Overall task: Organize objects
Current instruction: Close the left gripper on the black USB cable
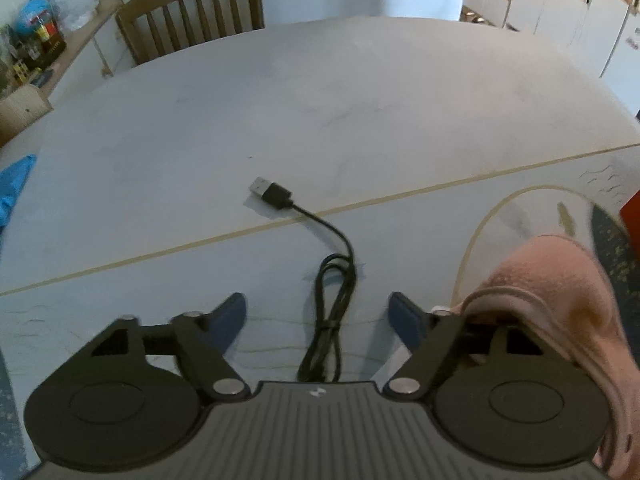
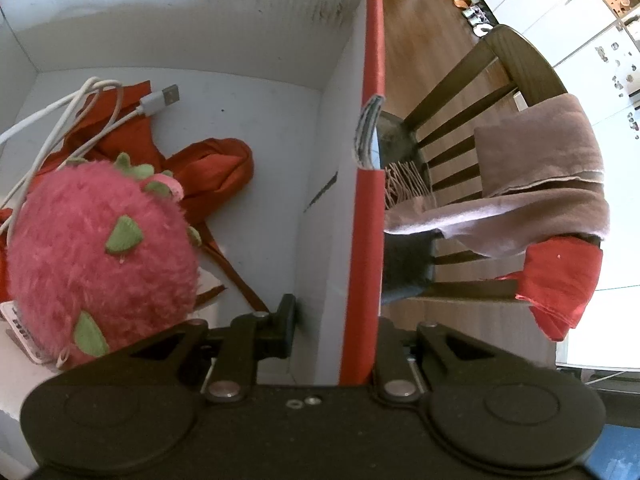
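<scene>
In the left wrist view a black USB cable (image 1: pixel 332 280) lies on the pale table (image 1: pixel 280 100), its looped part between the fingers of my left gripper (image 1: pixel 316 312), which is open just above it; the plug (image 1: pixel 270 192) points away. In the right wrist view my right gripper (image 2: pixel 340 312) is shut on the right wall (image 2: pixel 360 240) of a red-and-white box, one finger (image 2: pixel 286 320) inside, the other outside. Inside the box lie a pink plush fruit (image 2: pixel 96 260), a white USB cable (image 2: pixel 100 112) and red cloth (image 2: pixel 216 168).
A pink sleeve (image 1: pixel 560 312) covers the left gripper's right side. A wooden chair (image 1: pixel 192 12) stands behind the table, blue cloth (image 1: pixel 12 188) at the left edge. Beside the box, another chair (image 2: pixel 480 100) carries a pinkish towel (image 2: pixel 540 168) and a red cloth (image 2: pixel 560 284).
</scene>
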`<state>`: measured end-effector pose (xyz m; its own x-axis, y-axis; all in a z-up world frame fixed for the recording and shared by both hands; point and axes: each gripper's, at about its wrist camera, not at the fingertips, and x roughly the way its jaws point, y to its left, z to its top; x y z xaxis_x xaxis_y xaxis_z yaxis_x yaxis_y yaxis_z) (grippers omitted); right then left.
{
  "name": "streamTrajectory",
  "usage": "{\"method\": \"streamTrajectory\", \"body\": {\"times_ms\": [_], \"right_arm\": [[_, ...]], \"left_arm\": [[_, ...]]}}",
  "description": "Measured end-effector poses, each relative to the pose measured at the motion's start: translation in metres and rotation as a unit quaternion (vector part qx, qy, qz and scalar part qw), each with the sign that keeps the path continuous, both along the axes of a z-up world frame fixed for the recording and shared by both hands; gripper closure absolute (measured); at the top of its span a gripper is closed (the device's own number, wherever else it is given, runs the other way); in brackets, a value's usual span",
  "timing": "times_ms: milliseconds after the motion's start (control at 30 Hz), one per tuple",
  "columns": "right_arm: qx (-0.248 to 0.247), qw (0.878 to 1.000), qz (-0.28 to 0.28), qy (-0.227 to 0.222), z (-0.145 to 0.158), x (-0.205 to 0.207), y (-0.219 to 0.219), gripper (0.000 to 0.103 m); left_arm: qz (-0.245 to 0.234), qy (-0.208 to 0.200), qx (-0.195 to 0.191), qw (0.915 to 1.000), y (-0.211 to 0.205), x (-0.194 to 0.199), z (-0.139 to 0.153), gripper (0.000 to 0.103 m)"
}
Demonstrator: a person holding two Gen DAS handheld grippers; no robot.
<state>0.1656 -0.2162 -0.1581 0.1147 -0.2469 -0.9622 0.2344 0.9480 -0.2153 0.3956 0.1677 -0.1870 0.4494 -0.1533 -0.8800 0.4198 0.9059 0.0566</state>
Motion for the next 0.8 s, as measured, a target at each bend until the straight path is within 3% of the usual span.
{"method": "streamTrajectory", "body": {"times_ms": [133, 200, 267, 433, 800], "right_arm": [[0.002, 1.0, -0.005, 0.0, -0.001, 0.001, -0.002, 0.087], [0.002, 1.0, -0.007, -0.001, -0.002, 0.001, -0.003, 0.087], [0.003, 1.0, -0.007, -0.001, -0.002, 0.0, -0.004, 0.087], [0.002, 1.0, -0.008, -0.001, -0.002, 0.0, -0.003, 0.087], [0.001, 1.0, -0.006, 0.0, -0.002, 0.0, -0.004, 0.087]], "left_arm": [[-0.005, 0.008, -0.013, 0.9999, 0.0, 0.001, 0.004, 0.055], [-0.003, 0.009, -0.016, 0.9998, 0.003, 0.003, 0.006, 0.076], [0.002, 0.012, -0.017, 0.9998, 0.004, 0.006, 0.007, 0.086], [-0.013, -0.001, 0.009, 0.9999, -0.005, -0.005, 0.013, 0.089], [0.011, -0.018, -0.011, 0.9997, 0.003, -0.025, 0.046, 0.091]]}}
